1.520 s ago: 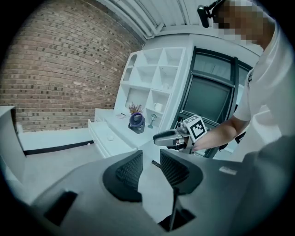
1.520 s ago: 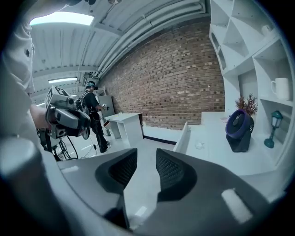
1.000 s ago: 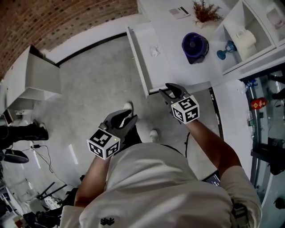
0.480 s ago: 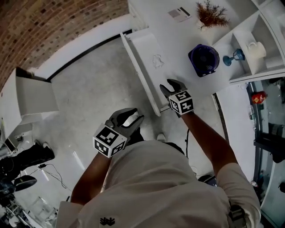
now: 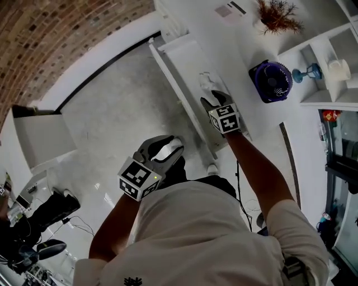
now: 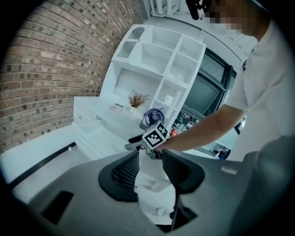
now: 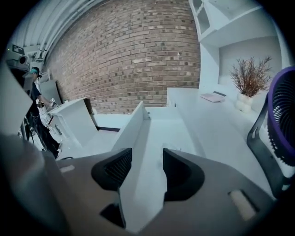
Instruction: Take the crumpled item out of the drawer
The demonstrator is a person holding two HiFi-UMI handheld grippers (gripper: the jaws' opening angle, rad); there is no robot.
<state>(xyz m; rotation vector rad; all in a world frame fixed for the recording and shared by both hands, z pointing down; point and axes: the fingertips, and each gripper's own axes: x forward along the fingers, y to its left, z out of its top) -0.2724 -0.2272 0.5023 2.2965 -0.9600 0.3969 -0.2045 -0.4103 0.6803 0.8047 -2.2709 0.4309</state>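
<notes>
White drawer [image 5: 187, 58], white crumpled item [image 5: 206, 81], purple fan [image 5: 272, 81], red-brown brick-pattern wall [image 5: 61, 33], pale grey mottled floor [image 5: 112, 117], white shelving [image 5: 321, 42], blue goblet [image 5: 309, 73], brown dried plant [image 5: 278, 12], my white shirt [image 5: 207, 240] with small black emblem.

Head view: high overhead, looking steeply down, drawer [image 5: 190, 61] at 12 o'clock, fan [image 5: 272, 82] at 2. Left gripper view: low, farther back, facing fan [image 6: 152, 117] at 12. Right gripper view: close above drawer [image 7: 156, 133], facing brick wall [image 7: 129, 55]; fan [image 7: 283, 115] at 3.
</notes>
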